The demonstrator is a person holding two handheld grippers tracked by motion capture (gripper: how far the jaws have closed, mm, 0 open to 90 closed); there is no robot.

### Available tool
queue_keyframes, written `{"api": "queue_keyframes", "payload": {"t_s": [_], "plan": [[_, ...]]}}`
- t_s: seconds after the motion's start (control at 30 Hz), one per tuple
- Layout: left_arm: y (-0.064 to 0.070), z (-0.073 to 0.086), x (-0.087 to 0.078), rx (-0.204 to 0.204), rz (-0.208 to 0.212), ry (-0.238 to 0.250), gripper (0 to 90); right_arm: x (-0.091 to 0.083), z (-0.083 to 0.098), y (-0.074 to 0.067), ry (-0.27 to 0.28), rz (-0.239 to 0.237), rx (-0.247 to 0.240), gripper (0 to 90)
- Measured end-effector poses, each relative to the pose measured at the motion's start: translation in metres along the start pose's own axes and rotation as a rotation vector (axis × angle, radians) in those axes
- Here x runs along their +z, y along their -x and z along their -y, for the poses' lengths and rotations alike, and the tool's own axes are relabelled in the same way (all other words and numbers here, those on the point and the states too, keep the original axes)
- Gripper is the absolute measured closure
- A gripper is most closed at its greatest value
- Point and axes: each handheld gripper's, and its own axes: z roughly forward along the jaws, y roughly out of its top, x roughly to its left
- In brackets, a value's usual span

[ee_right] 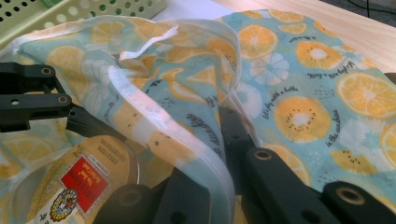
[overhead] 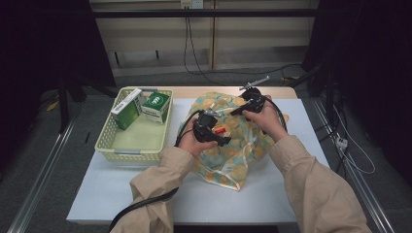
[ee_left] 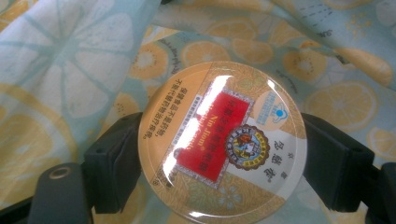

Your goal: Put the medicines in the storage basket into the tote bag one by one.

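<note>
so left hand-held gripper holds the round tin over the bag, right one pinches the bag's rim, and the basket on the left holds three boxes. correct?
One slip: the basket holds two boxes, not three, as the high view shows. The rest stands: the left hand-held gripper holds the round tin over the bag, and the right hand-held gripper pinches the bag's rim.

Bag: thin printed cloth, matt, soft folds, white stitched hem. Tin: glossy round lid, strong glare, printed red-and-gold label. Gripper jaws: matt black plastic, smooth. Basket: pale yellow perforated plastic, slight sheen. Boxes: printed card. Table: matt white top, wooden far edge.
</note>
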Motion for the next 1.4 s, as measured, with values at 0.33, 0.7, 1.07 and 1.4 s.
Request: {"api": "queue_keyframes", "payload": {"t_s": [0.33, 0.7, 1.07, 1.4], "plan": [[-0.01, -0.006, 0.024, 0.003, -0.032, -0.017, 20.3, 0.008, 0.003, 0.014, 0.002, -0.006, 0.038, 90.0], [-0.039, -0.019, 0.05, -0.034, -0.11, 0.035, 19.7, 0.004, 0.002, 0.013, -0.004, 0.005, 0.041, 90.0], [-0.031, -0.014, 0.033, -0.01, -0.108, 0.029, 13.3, 0.01, 0.004, 0.012, -0.026, 0.021, 0.043, 90.0], [-0.015, -0.006, -0.01, 0.016, -0.1, 0.029, 12.2, 0.015, 0.008, 0.009, -0.032, 0.025, 0.043, 90.0]]}}
